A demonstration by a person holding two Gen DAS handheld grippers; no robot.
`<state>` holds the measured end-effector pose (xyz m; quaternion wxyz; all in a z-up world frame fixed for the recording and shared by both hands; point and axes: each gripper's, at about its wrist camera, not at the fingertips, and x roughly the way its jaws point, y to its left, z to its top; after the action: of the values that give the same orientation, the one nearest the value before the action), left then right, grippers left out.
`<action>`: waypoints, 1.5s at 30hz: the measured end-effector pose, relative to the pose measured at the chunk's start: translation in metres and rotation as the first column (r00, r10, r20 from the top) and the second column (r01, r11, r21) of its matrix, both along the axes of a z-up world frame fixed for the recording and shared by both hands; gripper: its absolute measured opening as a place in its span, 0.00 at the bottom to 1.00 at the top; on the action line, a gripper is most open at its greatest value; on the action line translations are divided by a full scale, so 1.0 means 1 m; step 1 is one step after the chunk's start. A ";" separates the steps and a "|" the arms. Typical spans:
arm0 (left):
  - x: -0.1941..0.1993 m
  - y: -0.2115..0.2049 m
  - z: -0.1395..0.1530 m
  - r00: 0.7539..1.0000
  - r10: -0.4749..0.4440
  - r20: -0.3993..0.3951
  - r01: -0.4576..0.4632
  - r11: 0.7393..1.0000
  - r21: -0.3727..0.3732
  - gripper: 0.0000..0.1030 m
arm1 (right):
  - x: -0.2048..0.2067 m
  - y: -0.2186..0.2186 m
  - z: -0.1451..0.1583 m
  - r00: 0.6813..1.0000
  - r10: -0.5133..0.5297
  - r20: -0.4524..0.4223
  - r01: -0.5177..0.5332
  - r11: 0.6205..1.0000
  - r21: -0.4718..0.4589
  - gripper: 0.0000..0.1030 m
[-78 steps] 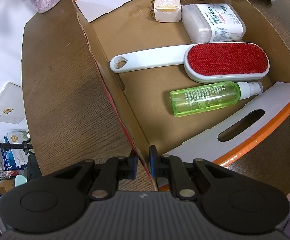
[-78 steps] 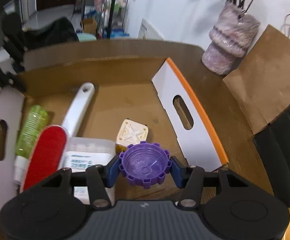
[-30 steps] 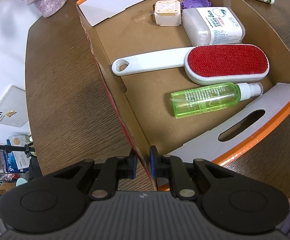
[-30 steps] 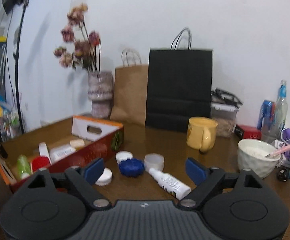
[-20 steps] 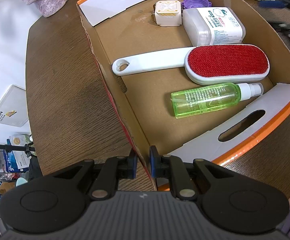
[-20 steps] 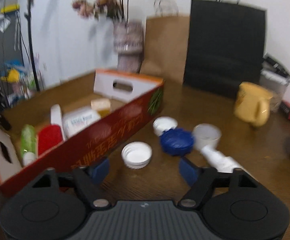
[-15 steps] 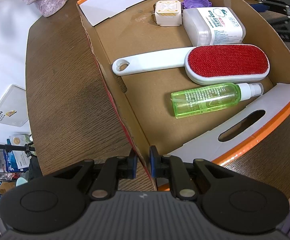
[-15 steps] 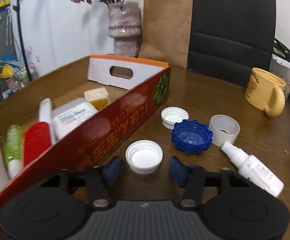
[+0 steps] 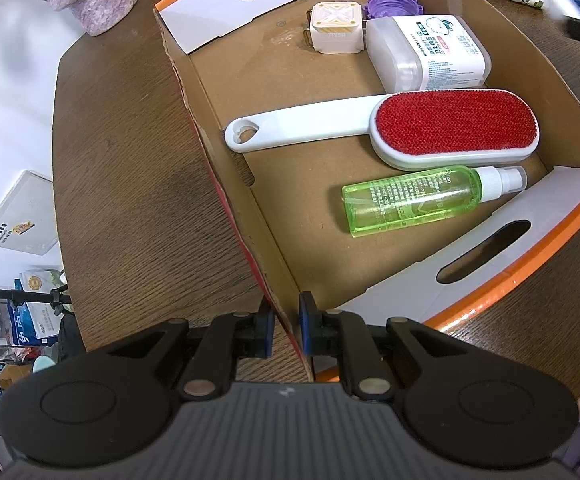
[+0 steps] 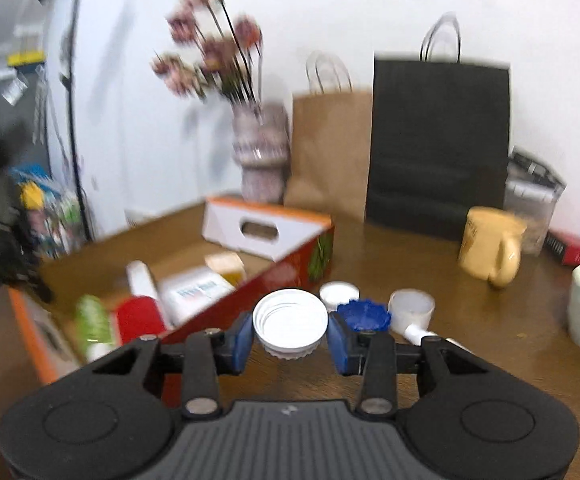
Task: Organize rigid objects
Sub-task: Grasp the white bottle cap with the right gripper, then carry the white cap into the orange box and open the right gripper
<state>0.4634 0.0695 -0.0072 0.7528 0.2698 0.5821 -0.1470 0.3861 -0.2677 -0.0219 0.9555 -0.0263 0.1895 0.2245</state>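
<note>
Item: cardboard box, near left corner. Your left claw is clamped on the box wall and steadies it on the tabletop.

Item: box contents, left to right in the left wrist view. Lint brush with its white handle towards the left wall; green spray bottle lying just beside it; cream square case; purple cap behind it; white tub at the far right.

Item: white cap. Your right claw has just been closing and its pads now press this cap from both sides, open side up, apparently lifted clear of the tabletop just outside the box's red wall.

Item: loose stock on the tabletop, right of the box. Small white cap, blue cap, translucent cup, white spray bottle.

Step in hand, as judged: pickup done, carry to the box beginning.

Next move calls for: lift the cap over the red wall, set it on bare cardboard near the purple cap, then release. Keep your left grip firm.
</note>
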 end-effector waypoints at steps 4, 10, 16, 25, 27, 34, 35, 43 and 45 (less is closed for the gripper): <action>-0.001 0.000 0.000 1.000 0.003 0.006 -0.003 1.000 -0.005 0.12 | -0.043 -0.014 0.010 1.000 -0.019 0.010 0.019 0.999 0.045 0.38; -0.001 0.001 0.001 1.000 0.000 0.006 0.000 1.000 -0.005 0.12 | -0.069 -0.013 0.023 0.999 0.004 0.041 -0.006 0.999 0.047 0.38; -0.001 0.001 0.001 1.000 0.000 0.008 0.000 1.000 -0.007 0.12 | -0.055 0.006 0.036 0.995 0.085 0.061 -0.086 0.996 0.012 0.38; -0.001 0.000 0.001 1.000 0.000 0.008 0.000 1.000 -0.009 0.12 | 0.034 0.089 0.057 0.931 0.365 -0.006 -0.364 0.928 -0.082 0.38; -0.001 0.001 0.002 1.000 0.002 0.010 -0.002 1.000 -0.011 0.12 | 0.058 0.117 0.055 0.901 0.428 -0.065 -0.433 0.894 -0.112 0.38; -0.001 0.001 0.002 1.000 0.000 0.010 0.000 1.000 -0.012 0.12 | 0.109 0.201 0.030 0.783 0.560 -0.270 -0.614 0.765 -0.194 0.38; -0.002 0.002 0.002 1.000 0.000 0.011 0.000 1.000 -0.012 0.12 | 0.113 0.210 0.025 0.773 0.564 -0.291 -0.626 0.752 -0.206 0.38; -0.003 0.004 0.002 1.000 -0.005 0.014 0.006 1.000 -0.016 0.12 | 0.123 0.229 0.010 0.787 0.530 -0.317 -0.605 0.766 -0.220 0.59; -0.003 0.004 0.002 1.000 -0.006 0.015 0.006 1.000 -0.017 0.12 | 0.121 0.226 0.013 0.789 0.530 -0.310 -0.602 0.766 -0.225 0.59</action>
<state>0.4603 0.0731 -0.0056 0.7589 0.2664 0.5744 -0.1522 0.5069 -0.0414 -0.0091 0.7970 -0.2075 0.3138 0.4725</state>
